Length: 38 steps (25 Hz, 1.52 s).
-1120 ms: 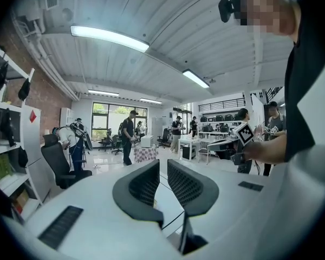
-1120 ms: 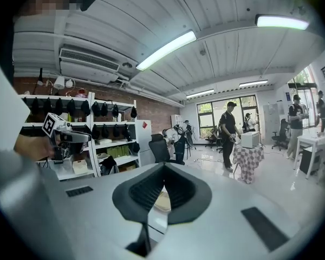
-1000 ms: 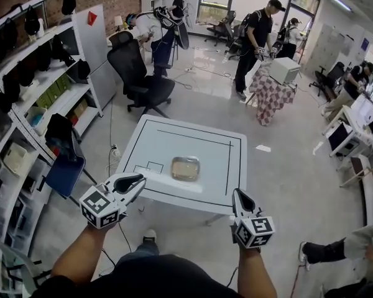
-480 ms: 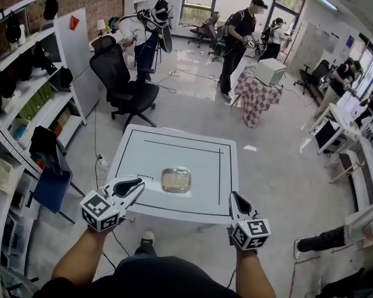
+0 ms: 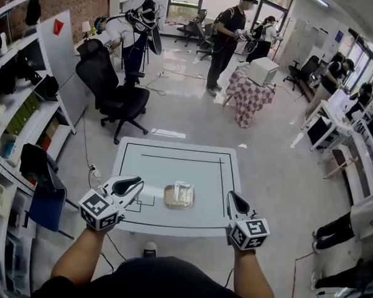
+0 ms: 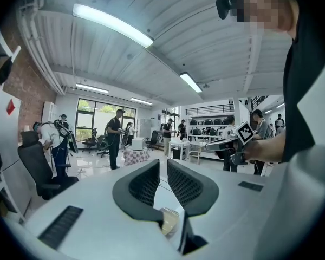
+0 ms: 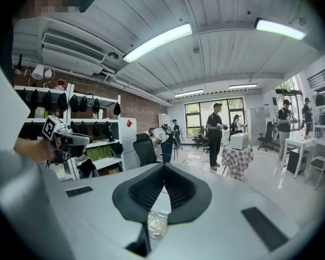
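While the head view looks down on the whole white counter [image 5: 174, 166], with the clear plastic box [image 5: 179, 195] sitting near its front edge, each gripper view shows only a small peek of that box under its own jaws. The left hand-held gripper [image 5: 135, 182] has its jaws a little apart with nothing between them. In the left gripper view the box [image 6: 168, 221] shows low down through the gap. The right hand-held gripper [image 5: 230, 195] has its jaws pressed together at the tips and holds nothing. In the right gripper view the box [image 7: 156, 224] sits just below them.

Behind the counter are a black office chair [image 5: 110, 85], a small table with a checked cloth [image 5: 248, 98] and some people standing. Shelves [image 5: 12, 98] run along the left wall. Nothing stands between the two tools and the box.

Both forearms reach forward from the bottom of the head view, one on each side of the box. Both tools are near the box but do not touch it
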{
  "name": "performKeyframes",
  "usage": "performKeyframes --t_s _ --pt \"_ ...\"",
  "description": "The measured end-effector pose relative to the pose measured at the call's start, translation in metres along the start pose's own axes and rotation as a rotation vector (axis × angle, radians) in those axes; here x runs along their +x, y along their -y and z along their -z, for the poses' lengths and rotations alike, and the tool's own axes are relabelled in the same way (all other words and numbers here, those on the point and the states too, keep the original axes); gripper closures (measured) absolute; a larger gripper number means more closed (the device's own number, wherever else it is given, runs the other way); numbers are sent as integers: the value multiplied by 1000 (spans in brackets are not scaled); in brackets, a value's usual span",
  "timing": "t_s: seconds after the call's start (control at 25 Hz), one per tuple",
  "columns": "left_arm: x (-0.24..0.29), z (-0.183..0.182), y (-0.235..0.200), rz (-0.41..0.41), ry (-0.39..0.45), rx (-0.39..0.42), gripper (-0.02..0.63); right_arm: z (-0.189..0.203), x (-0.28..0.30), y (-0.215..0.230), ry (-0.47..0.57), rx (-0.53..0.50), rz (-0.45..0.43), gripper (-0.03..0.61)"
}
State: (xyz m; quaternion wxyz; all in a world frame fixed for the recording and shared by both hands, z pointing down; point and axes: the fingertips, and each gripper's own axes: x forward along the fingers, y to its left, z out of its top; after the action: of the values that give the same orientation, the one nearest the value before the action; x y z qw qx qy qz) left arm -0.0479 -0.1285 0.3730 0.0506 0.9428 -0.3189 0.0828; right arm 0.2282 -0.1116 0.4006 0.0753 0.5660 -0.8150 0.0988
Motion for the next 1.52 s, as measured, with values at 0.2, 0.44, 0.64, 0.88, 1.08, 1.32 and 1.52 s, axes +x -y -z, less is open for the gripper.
performKeyframes --t_s 0.2,0.44,0.64,0.88,1.08,1.32,1.52 --pt "-2 -2 -57 17 16 -22 551 -10 47 -21 -7 -3 23 560" --pt "-14 13 -112 37 15 -45 551 -8 88 -50 -30 -2 40 558" --pt "-23 13 -135 40 21 -52 551 -8 98 -58 -44 10 54 558" --pt "-25 19 -144 61 13 -56 551 -3 108 -63 -62 10 67 558" --pt "-23 25 -154 54 4 -49 551 5 124 -64 -70 16 50 558" --pt "-16 25 -163 49 -9 -42 551 1 144 -59 -66 3 30 558" --pt "-2 30 -160 63 -16 -41 551 12 152 -47 -89 18 27 558"
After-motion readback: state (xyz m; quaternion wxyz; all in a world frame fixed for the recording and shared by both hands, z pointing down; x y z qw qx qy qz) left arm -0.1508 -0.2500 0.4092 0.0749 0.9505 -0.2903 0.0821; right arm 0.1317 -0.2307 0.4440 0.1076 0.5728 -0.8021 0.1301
